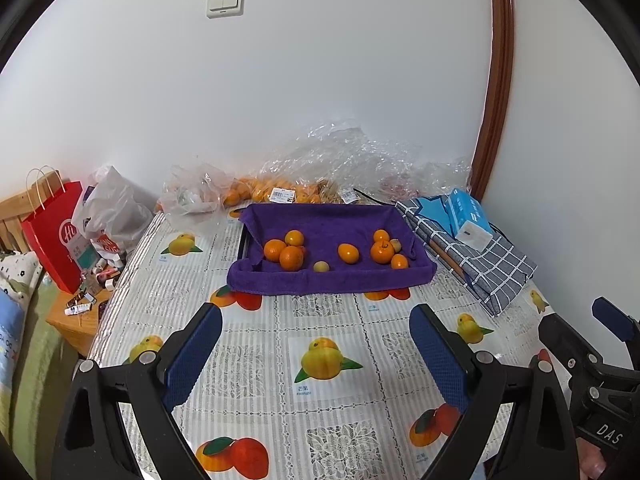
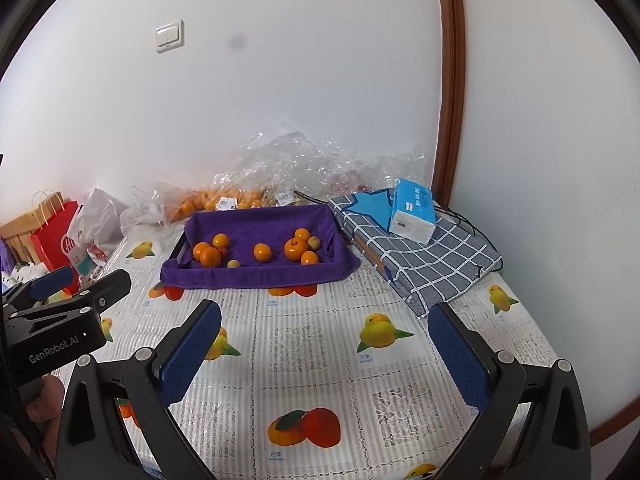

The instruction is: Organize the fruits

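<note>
Left gripper (image 1: 316, 344): fingers spread wide, nothing between them, held over the tablecloth (image 1: 256, 344) at 6 o'clock from the tray.

Right gripper (image 2: 324, 344): fingers likewise spread wide and empty, over the same cloth; it also shows at the 4 o'clock edge of the left camera's view.

Tray (image 1: 332, 280): lined with a purple towel, sitting on the table toward the wall, at 12 o'clock from both grippers and well apart from them.

Fruit in tray, left group (image 1: 285, 251): three oranges touching one another at the tray's 9 o'clock side.

Fruit in tray, single orange (image 1: 348, 253): alone near the middle.

Fruit in tray, right group (image 1: 385, 251): three oranges close together at the 3 o'clock side, with a small pale fruit (image 1: 395, 245) just beside them.

Second small pale fruit (image 1: 321, 267): near the front wall of the tray, between the left group and the single orange.

Plastic bags (image 1: 320, 168): crumpled against the wall at 12 o'clock from the tray, holding more oranges.

Tissue pack (image 1: 469, 218): blue, lying on a checked cloth (image 1: 480, 264) at 3 o'clock from the tray.

Red paper bag (image 1: 54, 236): at 9 o'clock, off the table edge.
</note>
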Tool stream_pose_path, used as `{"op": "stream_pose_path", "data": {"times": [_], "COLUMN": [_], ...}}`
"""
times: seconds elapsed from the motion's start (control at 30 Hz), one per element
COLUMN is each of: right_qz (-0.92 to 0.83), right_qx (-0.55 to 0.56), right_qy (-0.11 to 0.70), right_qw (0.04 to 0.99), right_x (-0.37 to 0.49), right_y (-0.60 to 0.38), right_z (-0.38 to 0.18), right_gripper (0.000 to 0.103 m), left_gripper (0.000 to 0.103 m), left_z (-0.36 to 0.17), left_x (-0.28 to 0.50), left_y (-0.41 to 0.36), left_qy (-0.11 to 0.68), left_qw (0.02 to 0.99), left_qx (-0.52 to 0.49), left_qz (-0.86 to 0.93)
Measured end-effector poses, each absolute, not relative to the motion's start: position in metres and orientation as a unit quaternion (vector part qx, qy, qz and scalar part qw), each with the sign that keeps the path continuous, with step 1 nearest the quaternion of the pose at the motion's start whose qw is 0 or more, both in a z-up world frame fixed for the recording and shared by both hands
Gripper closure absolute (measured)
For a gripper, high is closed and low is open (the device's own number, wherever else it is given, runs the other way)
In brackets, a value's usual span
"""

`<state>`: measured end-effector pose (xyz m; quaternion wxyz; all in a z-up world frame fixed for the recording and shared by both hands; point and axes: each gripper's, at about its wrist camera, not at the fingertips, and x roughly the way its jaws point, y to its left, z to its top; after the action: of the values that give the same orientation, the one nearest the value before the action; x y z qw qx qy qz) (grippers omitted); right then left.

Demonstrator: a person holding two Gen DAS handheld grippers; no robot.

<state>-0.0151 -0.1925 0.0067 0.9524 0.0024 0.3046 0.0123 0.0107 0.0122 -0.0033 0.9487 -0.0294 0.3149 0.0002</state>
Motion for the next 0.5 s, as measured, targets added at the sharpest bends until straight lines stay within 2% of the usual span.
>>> {"op": "stream_pose_path", "data": {"times": [0.5], "right_qz": [0.011], "right_qx": [0.005], "right_qy": [0.307], "right_qw": [0.952], "right_x": [-0.0146], "right_y": [-0.1919], "right_z": [0.0031], "right_gripper": [0.001], "left_gripper": [0.008], "left_z": [-0.0047], "left_x": [0.0126], "left_y": [0.0135], "left_qy": [0.317], "left_qw": [0.948], "left_qx": [-0.031], "left_qz": [0.000]}}
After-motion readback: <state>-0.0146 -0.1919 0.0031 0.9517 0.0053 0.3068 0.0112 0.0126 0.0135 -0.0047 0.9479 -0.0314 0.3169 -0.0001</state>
